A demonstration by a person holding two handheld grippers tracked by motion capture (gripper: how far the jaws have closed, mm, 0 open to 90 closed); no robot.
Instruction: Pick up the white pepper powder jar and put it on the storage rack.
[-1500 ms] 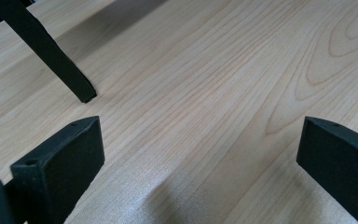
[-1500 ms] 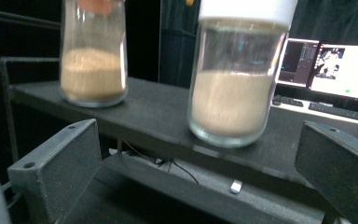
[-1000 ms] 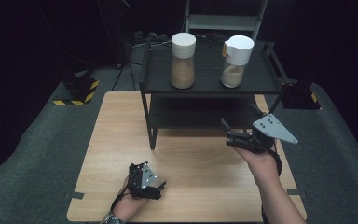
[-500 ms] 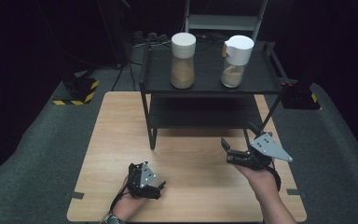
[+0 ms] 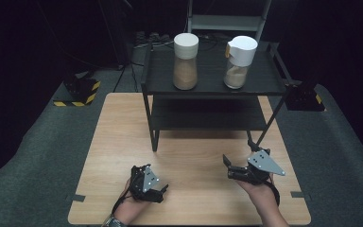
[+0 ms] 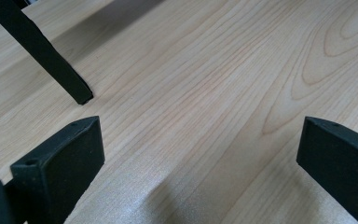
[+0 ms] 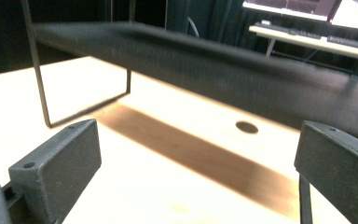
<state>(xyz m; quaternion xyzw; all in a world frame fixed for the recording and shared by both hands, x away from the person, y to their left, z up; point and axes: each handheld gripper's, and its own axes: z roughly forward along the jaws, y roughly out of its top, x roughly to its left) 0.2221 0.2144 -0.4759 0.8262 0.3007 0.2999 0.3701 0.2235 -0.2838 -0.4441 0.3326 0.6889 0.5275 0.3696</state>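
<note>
While 2 jars [image 5: 185, 61] are sitting untouched atop the rack [image 5: 212, 87], you are holding both grippers, left [image 5: 163, 193] and right [image 5: 227, 166], spread and empty before it.

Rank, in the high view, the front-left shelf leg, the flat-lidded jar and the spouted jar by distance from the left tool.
From the left tool:
1. Front-left shelf leg, standing on the table just ahead.
2. Flat-lidded jar, top shelf, left.
3. Spouted jar, top shelf, right.
</note>
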